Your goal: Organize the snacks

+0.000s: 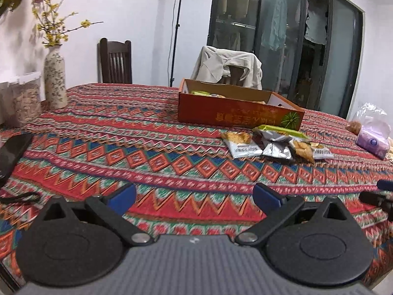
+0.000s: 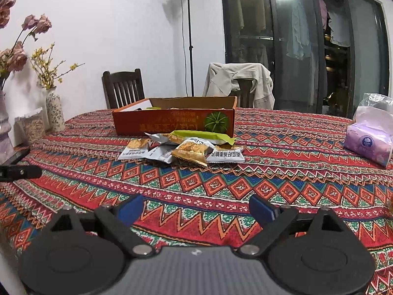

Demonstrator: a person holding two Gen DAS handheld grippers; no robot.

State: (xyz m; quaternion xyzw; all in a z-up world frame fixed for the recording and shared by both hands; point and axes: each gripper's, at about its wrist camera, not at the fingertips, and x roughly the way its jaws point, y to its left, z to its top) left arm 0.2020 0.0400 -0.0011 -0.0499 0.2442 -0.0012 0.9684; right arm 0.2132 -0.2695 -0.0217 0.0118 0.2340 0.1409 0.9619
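Note:
A pile of small snack packets point(image 2: 181, 147) lies on the patterned tablecloth just in front of an open orange cardboard box point(image 2: 174, 120) that holds a few snacks. The pile point(image 1: 277, 142) and the box point(image 1: 235, 108) also show in the left wrist view, to the upper right. A long green packet point(image 2: 203, 136) lies at the back of the pile. My left gripper point(image 1: 195, 196) is open and empty, low over the cloth, well short of the pile. My right gripper point(image 2: 196, 207) is open and empty, also short of the pile.
A purple tissue pack point(image 2: 368, 142) and a clear plastic bag point(image 2: 373, 108) lie at the right. Vases with flowers point(image 1: 55, 81) and a clear container point(image 1: 24, 98) stand at the left. A black phone point(image 1: 12, 152) lies at the left edge. Chairs point(image 2: 122, 88) stand behind the table.

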